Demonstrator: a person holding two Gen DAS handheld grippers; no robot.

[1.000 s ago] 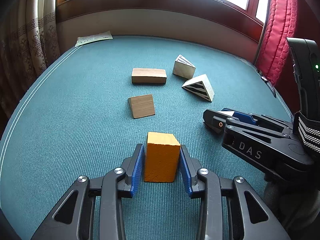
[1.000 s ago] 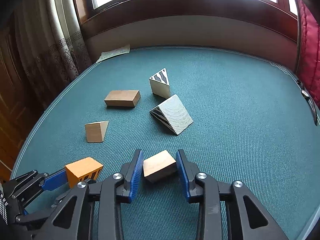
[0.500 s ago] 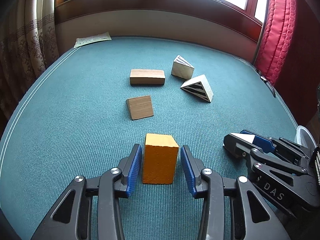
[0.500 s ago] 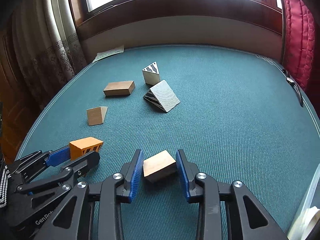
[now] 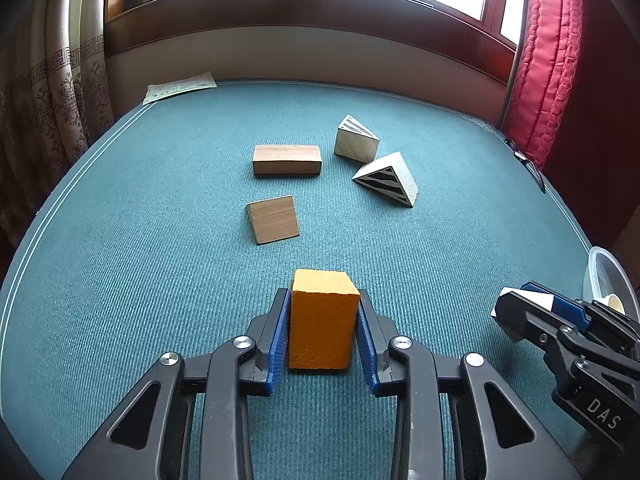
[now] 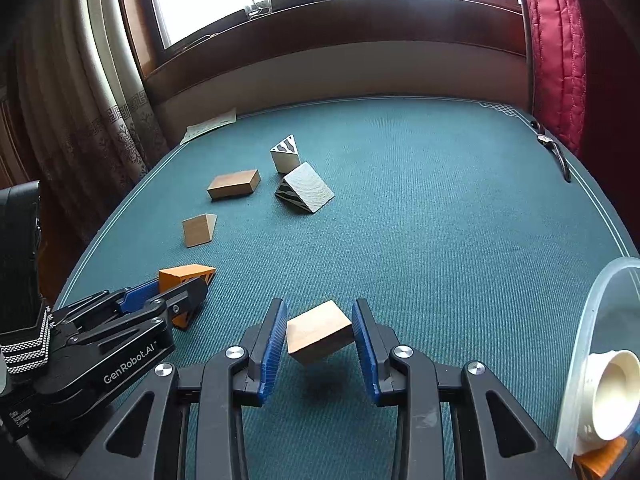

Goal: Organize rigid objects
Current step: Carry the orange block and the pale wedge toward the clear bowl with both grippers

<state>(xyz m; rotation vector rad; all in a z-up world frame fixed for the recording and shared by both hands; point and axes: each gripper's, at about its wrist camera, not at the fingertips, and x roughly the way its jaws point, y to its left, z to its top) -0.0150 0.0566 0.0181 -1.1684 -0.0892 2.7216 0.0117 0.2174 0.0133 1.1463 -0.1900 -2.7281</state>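
Item, nearest: left tool (image 5: 323,330), blue pads pressed flat on both sides of an orange block (image 5: 322,320) standing upright on the green tabletop (image 5: 120,280); half a second earlier the pads stood clear of the block, so this counted as a fresh grip, block not yet lifted; item: right tool (image 6: 319,334), closed on a tilted plain wooden block (image 6: 318,331) carried above the tabletop, a shadow lying beneath it; compared with a second earlier this tool had travelled toward the right-hand edge, where a clear plastic container (image 6: 600,340) had come into its view, holding a cream-coloured ring-shaped piece and something orange at the bottom; judged: the wooden block was probably bound for that container, the orange block next in line; item, middle distance: a small brown wooden wedge (image 5: 273,219), lying alone and unmoved; item, farther: a long brown rectangular block (image 5: 287,159); beside it two pale triangular prisms with black stripes, the nearer (image 5: 386,177) and the farther (image 5: 355,141) close together, whether touching could not be told; item, farthest: a printed sheet of paper (image 5: 180,86) at the tabletop's far left corner; judged remaining: four loose pieces plus the two in hand.
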